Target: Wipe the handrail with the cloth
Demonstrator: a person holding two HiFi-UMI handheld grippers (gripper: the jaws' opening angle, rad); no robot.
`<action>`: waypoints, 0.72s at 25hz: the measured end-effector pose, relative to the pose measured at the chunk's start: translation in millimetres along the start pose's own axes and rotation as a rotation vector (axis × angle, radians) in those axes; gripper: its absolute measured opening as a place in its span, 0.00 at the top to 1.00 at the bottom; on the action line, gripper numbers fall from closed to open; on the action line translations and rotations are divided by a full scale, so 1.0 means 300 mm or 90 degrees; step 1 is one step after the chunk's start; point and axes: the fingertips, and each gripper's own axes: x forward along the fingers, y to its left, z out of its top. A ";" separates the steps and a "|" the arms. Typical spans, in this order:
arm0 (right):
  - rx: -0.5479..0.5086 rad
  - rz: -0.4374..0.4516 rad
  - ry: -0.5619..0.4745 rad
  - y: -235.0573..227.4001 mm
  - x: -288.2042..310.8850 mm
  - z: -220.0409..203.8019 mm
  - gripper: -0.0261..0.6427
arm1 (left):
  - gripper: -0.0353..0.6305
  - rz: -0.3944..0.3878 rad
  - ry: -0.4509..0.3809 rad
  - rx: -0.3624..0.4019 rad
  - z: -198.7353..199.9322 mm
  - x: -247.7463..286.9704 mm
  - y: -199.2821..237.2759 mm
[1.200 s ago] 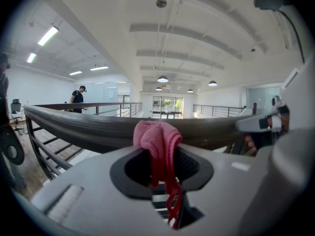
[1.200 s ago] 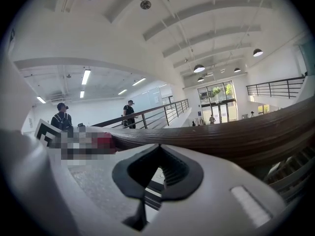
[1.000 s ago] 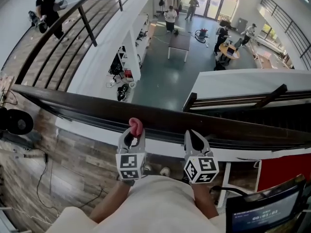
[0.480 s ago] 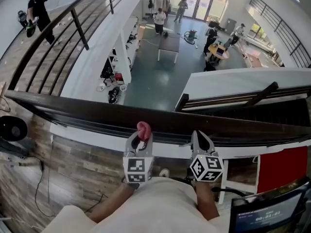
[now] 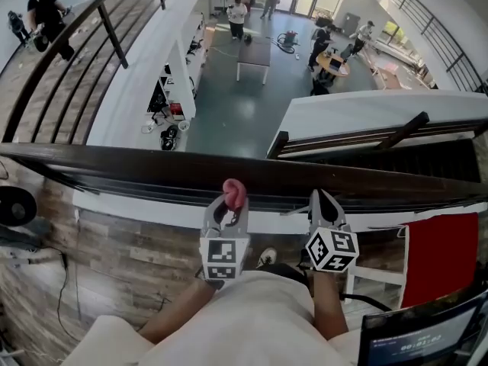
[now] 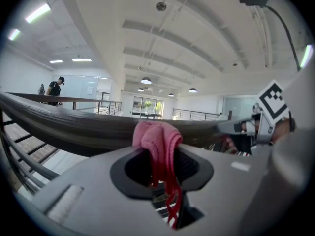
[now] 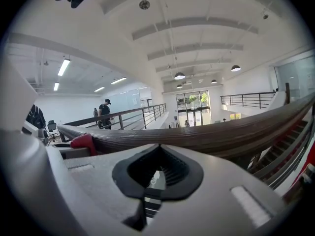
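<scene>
A dark wooden handrail (image 5: 137, 166) runs across the head view, above a drop to the floor below. My left gripper (image 5: 229, 198) is shut on a pink cloth (image 5: 234, 191), which bulges out of the jaws and rests against the rail's near side. In the left gripper view the cloth (image 6: 156, 141) hangs through the jaws with the handrail (image 6: 64, 127) right behind it. My right gripper (image 5: 325, 203) is shut and holds nothing, its tip just short of the rail. In the right gripper view the handrail (image 7: 231, 132) passes close beyond the jaws and the cloth (image 7: 83, 142) shows at left.
Beyond the rail is an open atrium with a table (image 5: 253, 53) and people far below. A red panel (image 5: 438, 242) and a monitor (image 5: 427, 334) sit at my right. A second railing (image 5: 69, 59) runs away at upper left, with a person (image 5: 46, 14) beside it.
Both grippers have slid rightward along the handrail, the left one carrying the pink cloth against it. The view has shifted with them.
</scene>
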 end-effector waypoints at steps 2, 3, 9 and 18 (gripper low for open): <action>0.005 -0.008 -0.001 -0.007 -0.010 -0.004 0.96 | 0.78 -0.011 0.000 0.001 -0.004 -0.003 -0.010; 0.010 -0.009 -0.002 -0.009 -0.011 -0.007 0.96 | 0.78 -0.014 -0.001 0.001 -0.006 -0.003 -0.013; 0.018 0.004 0.006 0.017 -0.004 -0.035 0.96 | 0.78 -0.020 0.003 0.001 -0.010 0.001 -0.002; 0.017 0.024 -0.007 0.005 -0.007 -0.017 0.96 | 0.78 0.022 0.000 0.007 -0.016 0.004 0.007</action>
